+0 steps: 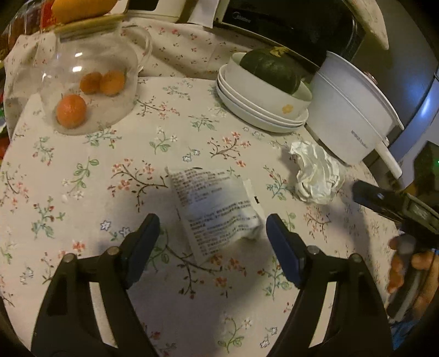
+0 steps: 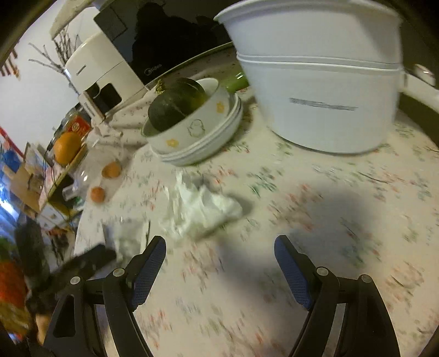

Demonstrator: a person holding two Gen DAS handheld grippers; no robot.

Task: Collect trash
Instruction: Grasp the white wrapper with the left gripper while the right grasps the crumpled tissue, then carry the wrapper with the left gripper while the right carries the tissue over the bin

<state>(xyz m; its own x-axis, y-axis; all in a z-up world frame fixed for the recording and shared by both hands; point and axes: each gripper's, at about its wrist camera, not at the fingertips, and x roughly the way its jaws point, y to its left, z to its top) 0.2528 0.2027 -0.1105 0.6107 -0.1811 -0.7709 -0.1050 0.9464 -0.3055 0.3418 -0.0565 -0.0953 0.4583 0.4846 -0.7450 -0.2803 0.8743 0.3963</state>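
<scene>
A white printed packet (image 1: 216, 211) lies on the floral tablecloth (image 1: 82, 192), between and just beyond the open jaws of my left gripper (image 1: 212, 228). A crumpled white tissue (image 1: 315, 173) lies to its right, near the white pot. In the right wrist view the tissue (image 2: 197, 208) lies ahead and slightly left of my open, empty right gripper (image 2: 219, 247), and the packet (image 2: 126, 236) shows blurred at the left. The right gripper also shows at the right edge of the left wrist view (image 1: 384, 203).
A white pot (image 1: 351, 109) stands at the right, with stacked white plates and a bowl (image 1: 263, 96) holding a dark green squash (image 1: 271, 68). A glass jug (image 1: 82, 82) and oranges (image 1: 71, 111) stand at the left. A black appliance (image 1: 288, 24) is behind.
</scene>
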